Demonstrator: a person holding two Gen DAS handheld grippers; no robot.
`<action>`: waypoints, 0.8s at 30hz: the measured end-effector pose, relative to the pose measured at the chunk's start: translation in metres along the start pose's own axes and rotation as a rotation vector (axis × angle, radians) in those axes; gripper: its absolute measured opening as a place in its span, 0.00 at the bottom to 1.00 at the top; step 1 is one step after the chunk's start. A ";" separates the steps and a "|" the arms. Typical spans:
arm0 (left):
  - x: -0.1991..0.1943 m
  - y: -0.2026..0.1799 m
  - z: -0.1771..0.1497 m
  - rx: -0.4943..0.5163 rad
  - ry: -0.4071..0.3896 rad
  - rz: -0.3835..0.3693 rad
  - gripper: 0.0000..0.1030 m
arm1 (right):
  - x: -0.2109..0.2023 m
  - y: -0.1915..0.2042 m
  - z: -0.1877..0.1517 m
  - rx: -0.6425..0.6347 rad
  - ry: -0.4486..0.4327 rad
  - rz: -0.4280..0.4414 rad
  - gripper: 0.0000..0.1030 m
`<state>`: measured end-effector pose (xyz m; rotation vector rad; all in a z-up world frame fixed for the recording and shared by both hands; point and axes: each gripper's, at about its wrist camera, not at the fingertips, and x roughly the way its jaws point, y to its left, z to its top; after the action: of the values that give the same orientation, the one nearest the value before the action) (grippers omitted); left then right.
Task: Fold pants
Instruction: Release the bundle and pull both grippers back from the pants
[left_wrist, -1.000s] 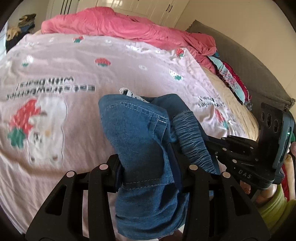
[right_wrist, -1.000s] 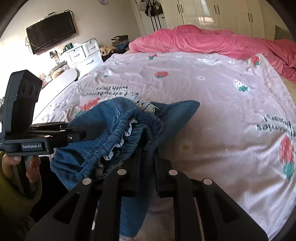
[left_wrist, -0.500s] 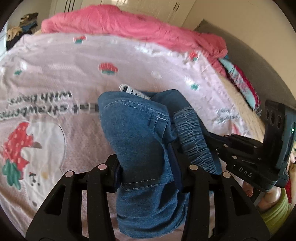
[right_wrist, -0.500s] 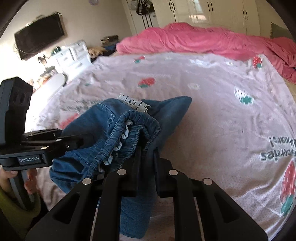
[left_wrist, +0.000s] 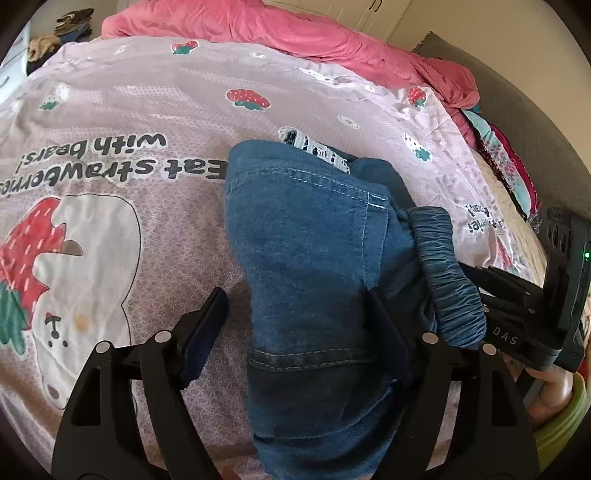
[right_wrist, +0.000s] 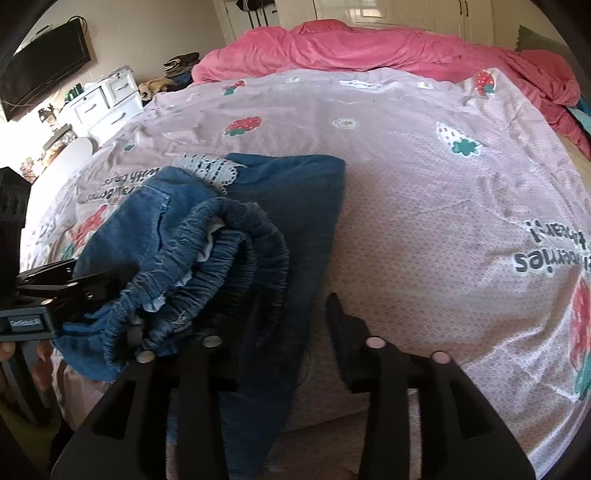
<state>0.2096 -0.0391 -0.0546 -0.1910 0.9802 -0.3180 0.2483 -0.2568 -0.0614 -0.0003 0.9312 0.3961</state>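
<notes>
On the pink bedsheet (right_wrist: 424, 192), bunched denim pants (left_wrist: 314, 266) lie seemingly loose between both grippers' wide-spread jaws.

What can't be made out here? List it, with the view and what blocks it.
- Left wrist view: the lower end of the denim pants runs off the bottom edge.
- Left wrist view: the right finger of the left gripper is partly covered by denim; whether it touches cannot be told.
- Right wrist view: the left finger of the right gripper is buried under the elastic waistband.
- Right wrist view: the label on the other gripper's body is blurred.
</notes>
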 end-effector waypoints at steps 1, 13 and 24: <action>-0.001 0.000 -0.001 0.001 -0.002 0.005 0.71 | -0.001 -0.001 0.000 0.003 -0.003 -0.008 0.45; -0.038 -0.010 -0.017 0.002 -0.056 0.000 0.87 | -0.045 0.002 -0.015 0.009 -0.115 -0.037 0.73; -0.097 -0.023 -0.041 0.024 -0.144 0.032 0.91 | -0.107 0.017 -0.034 0.023 -0.225 -0.015 0.94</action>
<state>0.1213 -0.0278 0.0062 -0.1740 0.8362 -0.2828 0.1596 -0.2822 0.0040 0.0568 0.7132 0.3636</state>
